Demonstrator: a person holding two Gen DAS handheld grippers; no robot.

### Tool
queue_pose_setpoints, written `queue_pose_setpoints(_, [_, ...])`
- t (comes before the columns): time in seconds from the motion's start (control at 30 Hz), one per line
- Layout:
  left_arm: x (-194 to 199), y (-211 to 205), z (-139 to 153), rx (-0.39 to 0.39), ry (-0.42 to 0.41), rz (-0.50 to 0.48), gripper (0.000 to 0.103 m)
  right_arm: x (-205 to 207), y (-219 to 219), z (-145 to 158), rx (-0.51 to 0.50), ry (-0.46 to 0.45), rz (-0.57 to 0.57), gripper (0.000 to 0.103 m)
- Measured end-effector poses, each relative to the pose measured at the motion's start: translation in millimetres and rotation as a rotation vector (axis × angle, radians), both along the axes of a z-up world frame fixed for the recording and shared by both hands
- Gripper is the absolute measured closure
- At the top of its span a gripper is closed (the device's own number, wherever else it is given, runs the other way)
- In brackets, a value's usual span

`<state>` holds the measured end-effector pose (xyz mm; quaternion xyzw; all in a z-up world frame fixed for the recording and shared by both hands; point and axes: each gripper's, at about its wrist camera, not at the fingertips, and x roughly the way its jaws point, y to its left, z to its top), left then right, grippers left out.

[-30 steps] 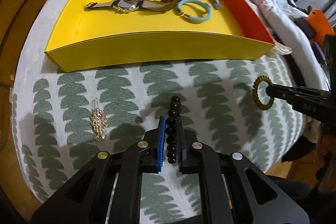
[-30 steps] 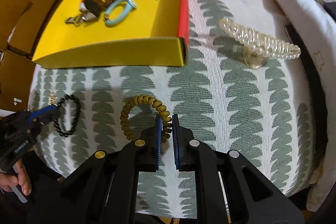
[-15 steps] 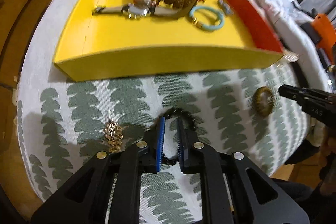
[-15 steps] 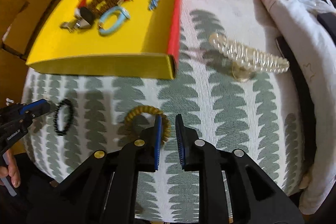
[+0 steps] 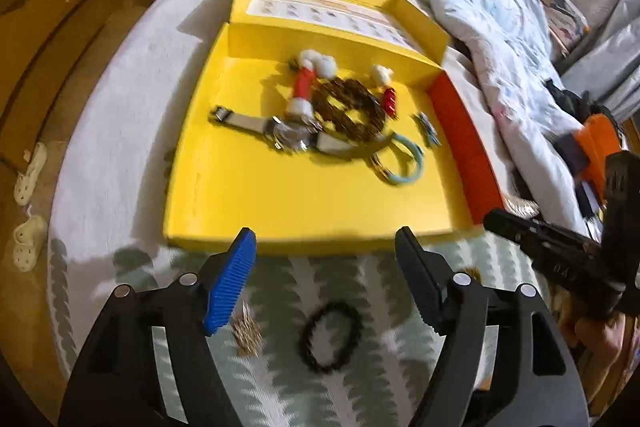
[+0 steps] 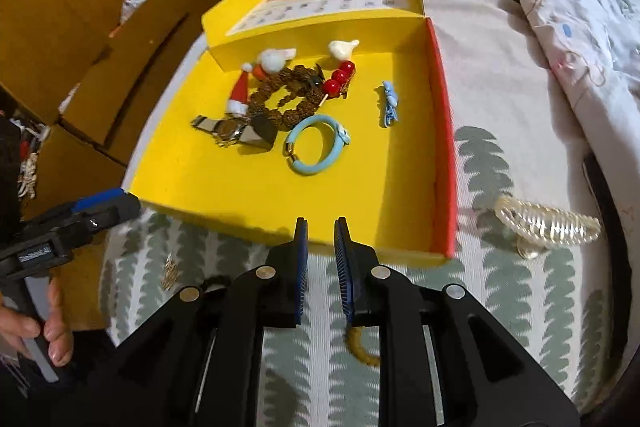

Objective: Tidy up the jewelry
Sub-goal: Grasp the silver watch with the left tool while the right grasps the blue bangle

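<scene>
- Yellow cardboard box [image 5: 304,203], open, with one red side wall, lies on a bed [image 5: 120,155] covered in a white sheet printed with green leaf shapes
- In the box, grouped toward the back: a wristwatch [image 5: 290,135], a brown bead bracelet [image 5: 348,109], a light-blue bangle [image 6: 316,147], a string of red beads [image 6: 338,81], a small Santa-hat ornament [image 6: 240,93], a blue hair clip [image 6: 389,103]
- Black bead bracelet [image 5: 330,337] lies flat on the sheet, outside the box and in front of its near wall, below the left hand-held gripper [image 5: 324,251]
- Left hand-held gripper: jaws opening, spread wide, nothing between them; released
- Small gold chain piece [image 5: 248,333] lies on the sheet just left of the black bead bracelet
- Gold coil hair tie [image 6: 362,347] lies on the sheet, mostly hidden under the right hand-held gripper [image 6: 320,231]
- Right hand-held gripper: jaws close together with a narrow gap, nothing seen gripped between them
- Pearl-coloured hair claw [image 6: 548,223] rests on the sheet to the right of the box, apart from it
- Pale printed quilt [image 5: 480,7] is bunched on the bed beyond the box
</scene>
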<state>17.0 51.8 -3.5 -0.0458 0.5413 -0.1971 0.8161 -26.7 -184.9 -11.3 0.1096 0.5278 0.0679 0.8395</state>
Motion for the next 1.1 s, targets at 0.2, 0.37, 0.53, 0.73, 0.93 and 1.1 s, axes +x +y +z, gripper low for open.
queue_pose_setpoints(0.2, [24.4,-10.1,-9.8,0.055,-0.036,0.004,0.027,22.6,11.7,-14.3,0.003,0.000,0.001,0.083])
queue_pose_setpoints(0.37, [50.4,-15.7,-31.3,0.068,0.026,0.015,0.025,42.4,11.4,-30.1,-0.006,0.025,-0.021,0.083])
queue_pose_setpoints(0.53, [69.8,-17.2,-41.3,0.085,0.040,0.040,0.025,61.3,4.1,-33.0,0.013,0.030,-0.052,0.083])
queue_pose_setpoints(0.73, [92.8,-20.4,-51.0,0.119,0.061,0.037,0.025,81.2,1.4,-44.0,-0.014,0.062,-0.084,0.083])
queue_pose_setpoints(0.93, [108.4,-16.7,-65.2,0.109,0.120,0.055,0.025,87.8,0.4,-47.6,-0.028,0.074,-0.085,0.078])
queue_pose_setpoints(1.1, [113.9,-19.9,-71.7,0.174,0.105,0.057,0.025,91.3,-3.7,-50.6,-0.028,0.080,-0.103,0.059])
